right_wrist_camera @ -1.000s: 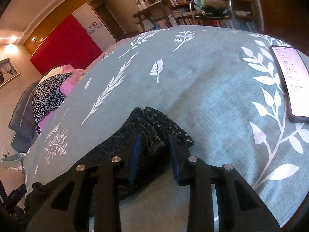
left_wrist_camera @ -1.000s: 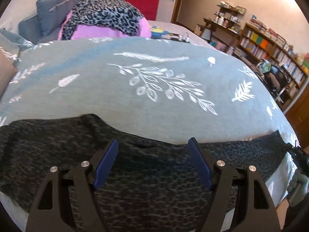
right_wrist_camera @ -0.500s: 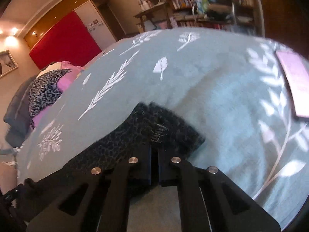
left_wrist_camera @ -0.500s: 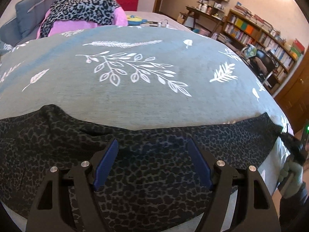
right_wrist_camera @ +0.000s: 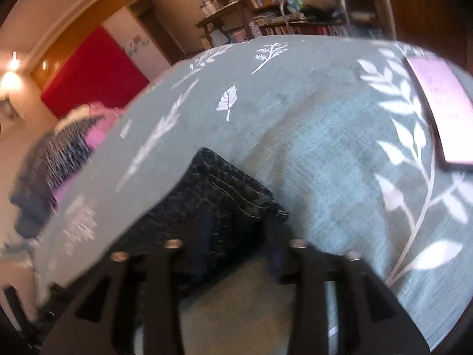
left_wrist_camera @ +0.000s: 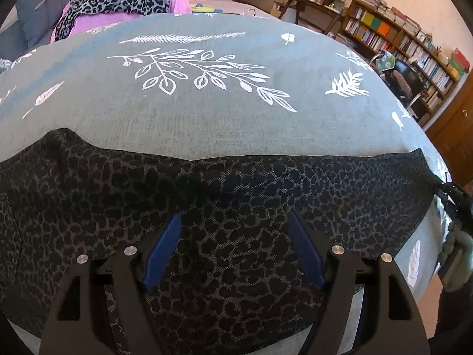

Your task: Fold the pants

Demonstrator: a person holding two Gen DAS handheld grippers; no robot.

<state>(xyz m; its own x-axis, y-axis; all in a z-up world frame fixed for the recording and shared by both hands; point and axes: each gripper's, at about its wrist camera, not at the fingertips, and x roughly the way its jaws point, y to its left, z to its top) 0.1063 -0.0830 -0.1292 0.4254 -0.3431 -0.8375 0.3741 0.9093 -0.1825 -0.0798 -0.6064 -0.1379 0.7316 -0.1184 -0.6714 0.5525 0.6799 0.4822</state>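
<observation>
Two grippers work our leopard-print pants (left_wrist_camera: 236,195), spread across the lower frame on the tabletop: our left gripper (left_wrist_camera: 235,248) gapes wide and empty above the cloth, our right gripper (right_wrist_camera: 236,230) stands parted around the blurred hem, so it may slip free.

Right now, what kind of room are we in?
Probably a living room or study at home. There are packed bookshelves, a grey sofa heaped with clothes, and a leaf-print tablecloth with pants spread on it.
</observation>
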